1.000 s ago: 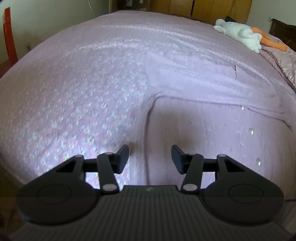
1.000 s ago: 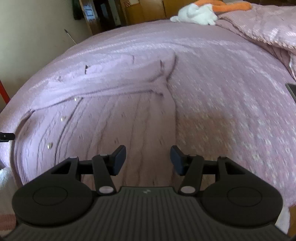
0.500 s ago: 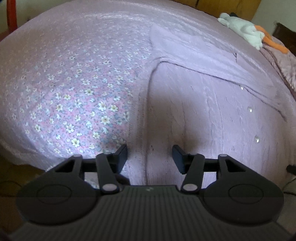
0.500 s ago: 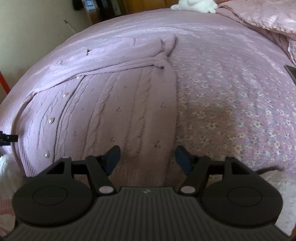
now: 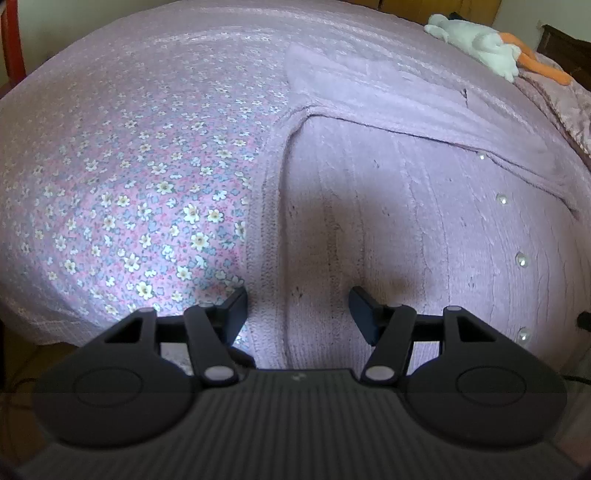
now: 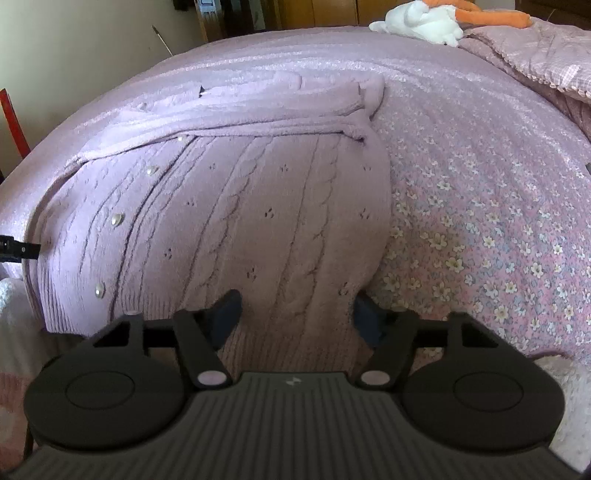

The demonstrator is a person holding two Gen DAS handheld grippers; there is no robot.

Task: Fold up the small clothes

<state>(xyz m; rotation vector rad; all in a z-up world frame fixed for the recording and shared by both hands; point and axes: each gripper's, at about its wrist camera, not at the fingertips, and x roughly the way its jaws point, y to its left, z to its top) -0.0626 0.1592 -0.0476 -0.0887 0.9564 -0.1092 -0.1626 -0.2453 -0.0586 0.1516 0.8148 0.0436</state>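
Floral bedspread [image 5: 140, 177] underneath, lilac cable-knit cardigan [image 6: 240, 221] spread flat near its front edge with sleeves folded across, left gripper [image 5: 297, 304] and right gripper [image 6: 297, 308] at the hem, fingers apart, clamping nothing.

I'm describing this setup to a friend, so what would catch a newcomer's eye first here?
A lilac cable-knit cardigan with pearly buttons lies flat near the edge of a floral bedspread, sleeves folded across its top. Both open grippers, left and right, hover at its hem. A white plush toy lies at the bed's far end.
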